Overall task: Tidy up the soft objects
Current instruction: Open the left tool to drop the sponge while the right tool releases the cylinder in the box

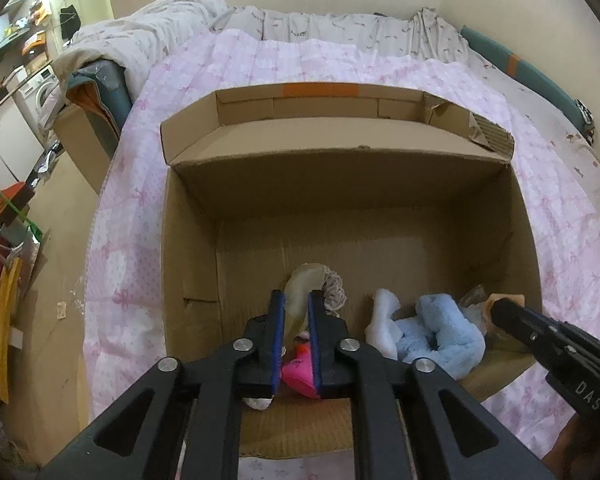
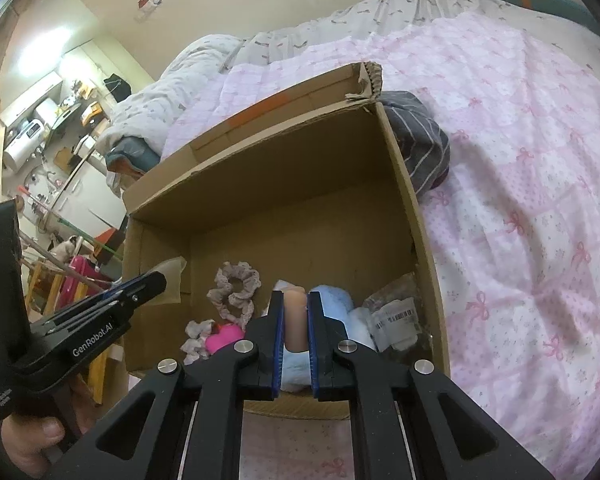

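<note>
An open cardboard box (image 1: 188,240) (image 2: 416,216) stands on a pink quilted bed. My left gripper (image 1: 297,300) is shut on a pale beige translucent soft piece (image 1: 302,284) and holds it over the box's near left part; it also shows in the right wrist view (image 2: 156,280). My right gripper (image 2: 294,300) is shut on a peach soft piece (image 2: 296,320) over the box's near right part; it also shows in the left wrist view (image 1: 500,308). In the box lie a lace scrunchie (image 2: 236,280), a pink plush (image 1: 300,376) (image 2: 222,338) and a light blue plush (image 1: 444,332) (image 2: 336,300).
A clear packet with a label (image 2: 396,316) lies in the box's right corner. A grey striped cloth (image 2: 420,136) lies on the bed just beyond the box's right wall. A grey duvet (image 1: 148,28) is bunched at the bed's far left. Clutter and a drying rack (image 1: 4,260) stand on the floor at left.
</note>
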### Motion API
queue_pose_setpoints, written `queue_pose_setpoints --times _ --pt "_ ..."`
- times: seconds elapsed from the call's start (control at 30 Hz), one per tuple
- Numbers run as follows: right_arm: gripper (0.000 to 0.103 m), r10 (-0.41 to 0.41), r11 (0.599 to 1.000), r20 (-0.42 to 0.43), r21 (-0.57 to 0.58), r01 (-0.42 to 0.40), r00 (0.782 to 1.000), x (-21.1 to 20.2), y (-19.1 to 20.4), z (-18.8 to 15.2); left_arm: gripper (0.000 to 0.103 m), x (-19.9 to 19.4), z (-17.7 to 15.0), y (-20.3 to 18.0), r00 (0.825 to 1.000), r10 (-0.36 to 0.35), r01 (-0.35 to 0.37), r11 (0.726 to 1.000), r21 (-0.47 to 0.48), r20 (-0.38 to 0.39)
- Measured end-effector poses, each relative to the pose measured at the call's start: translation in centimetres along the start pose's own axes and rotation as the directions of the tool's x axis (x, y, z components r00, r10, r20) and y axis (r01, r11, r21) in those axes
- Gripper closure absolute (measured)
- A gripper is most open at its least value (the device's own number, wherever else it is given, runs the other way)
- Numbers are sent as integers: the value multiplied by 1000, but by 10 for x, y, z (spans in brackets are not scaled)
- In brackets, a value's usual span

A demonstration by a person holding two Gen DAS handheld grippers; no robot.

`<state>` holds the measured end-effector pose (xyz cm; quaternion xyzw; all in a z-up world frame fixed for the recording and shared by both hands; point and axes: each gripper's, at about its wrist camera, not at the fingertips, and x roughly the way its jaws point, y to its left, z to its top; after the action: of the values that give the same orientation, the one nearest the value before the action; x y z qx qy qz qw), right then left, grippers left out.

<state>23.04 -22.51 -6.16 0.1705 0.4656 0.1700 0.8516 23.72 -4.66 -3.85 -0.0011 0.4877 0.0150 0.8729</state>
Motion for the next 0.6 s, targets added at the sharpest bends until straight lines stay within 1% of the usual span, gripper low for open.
queue_pose_setpoints --times 0.1,0.2,0.23,0.27,0.33,0.5,0.53,0.57,0.6 --pt "93 0 1000 2 3 0 1000 0 1 -1 86 4 -1 3 999 -19 19 1000 -23 -27" --pt "93 -3 1000 -2 3 3 1000 1 1 -1 79 3 -2 3 1000 -13 12 1000 -21 -29" --pt "93 -4 1000 -3 3 4 1000 2 1 -1 71 2 -2 3 1000 -7 6 1000 -15 -23" --pt "92 -5 1000 -4 3 5 1000 2 1 -1 59 0 -3 3 1000 -1 1 1000 -11 -16" --pt "90 -4 1000 -6 4 4 1000 2 1 -1 46 -5 -5 3 1000 4 -4 1000 -10 0" --pt "86 -4 1000 -4 9 4 1000 2 1 -1 45 -12 -5 4 1000 13 -13 1000 -1 14" --pt "78 -9 1000 -2 8 9 1000 2 1 -1 45 -14 -5 5 1000 12 -11 1000 -4 17" --pt "68 -12 1000 1 8 12 1000 1 1 -2 45 -15 -5 6 1000 7 -7 1000 -6 21" --pt "62 -9 1000 5 9 9 1000 0 2 -3 45 -17 -4 7 1000 4 -3 1000 -10 25"
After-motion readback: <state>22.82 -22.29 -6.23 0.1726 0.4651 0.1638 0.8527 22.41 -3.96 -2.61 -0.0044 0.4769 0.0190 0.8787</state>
